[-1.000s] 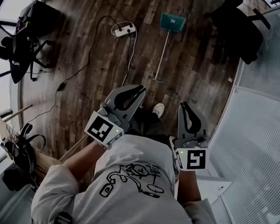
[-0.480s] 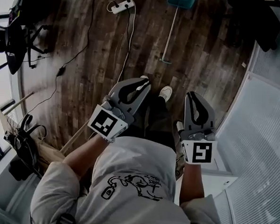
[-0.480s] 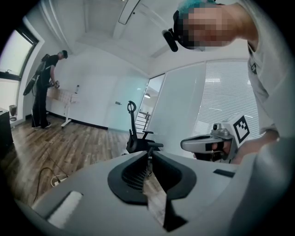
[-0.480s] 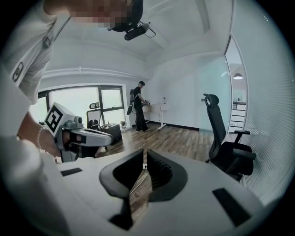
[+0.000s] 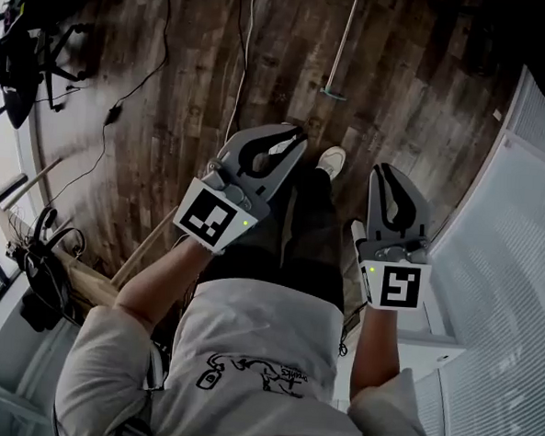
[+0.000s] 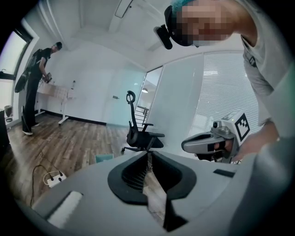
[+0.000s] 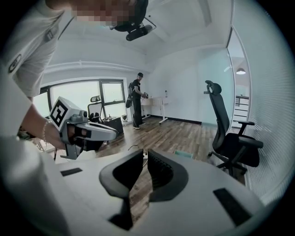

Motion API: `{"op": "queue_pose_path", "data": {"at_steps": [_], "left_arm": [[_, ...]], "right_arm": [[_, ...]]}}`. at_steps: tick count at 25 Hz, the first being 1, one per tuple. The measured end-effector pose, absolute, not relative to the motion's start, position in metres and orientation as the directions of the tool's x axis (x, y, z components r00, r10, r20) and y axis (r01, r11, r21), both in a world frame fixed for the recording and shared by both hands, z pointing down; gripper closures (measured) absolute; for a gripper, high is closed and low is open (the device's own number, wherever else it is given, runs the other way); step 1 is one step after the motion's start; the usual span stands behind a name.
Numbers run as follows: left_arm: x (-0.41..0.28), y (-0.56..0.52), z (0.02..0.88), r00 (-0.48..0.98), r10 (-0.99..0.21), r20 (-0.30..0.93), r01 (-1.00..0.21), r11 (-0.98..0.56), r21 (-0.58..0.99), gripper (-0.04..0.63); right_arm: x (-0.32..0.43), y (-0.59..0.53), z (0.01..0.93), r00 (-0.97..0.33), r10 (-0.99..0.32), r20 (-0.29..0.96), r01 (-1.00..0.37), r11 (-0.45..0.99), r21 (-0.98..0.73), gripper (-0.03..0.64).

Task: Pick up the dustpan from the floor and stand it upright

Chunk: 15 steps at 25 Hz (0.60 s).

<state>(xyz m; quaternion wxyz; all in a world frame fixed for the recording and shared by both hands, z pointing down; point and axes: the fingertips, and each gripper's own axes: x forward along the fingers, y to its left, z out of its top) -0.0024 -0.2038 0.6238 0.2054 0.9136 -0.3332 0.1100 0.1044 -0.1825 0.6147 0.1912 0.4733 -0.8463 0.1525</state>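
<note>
Right now you're holding both grippers w/ jaws pressed together & nothing btwn them, left gripper (image 5: pixel 294 136) and right gripper (image 5: pixel 387 172) pointing fwd over your legs. The dustpan (image 5: pixel 343 46) is lying flat on the wood floor (image 5: pixel 168 114) ahead of your white shoe (image 5: pixel 331 159), long handle running toward you, teal pan (image 6: pixel 103 158) at the far end, apart from both grippers.
</note>
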Motion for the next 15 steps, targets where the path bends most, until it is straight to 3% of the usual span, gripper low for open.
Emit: {"op": "queue_pose_path", "data": {"at_steps": [15], "left_arm": [[0.012, -0.211, 0.779, 0.783, -0.471, 0.405, -0.604, -0.733, 0.314, 0.568]], "right_arm": [[0.106, -0.199, 0.762, -0.518, -0.692, 0.503, -0.833, 0.542, -0.111, 0.595]]}}
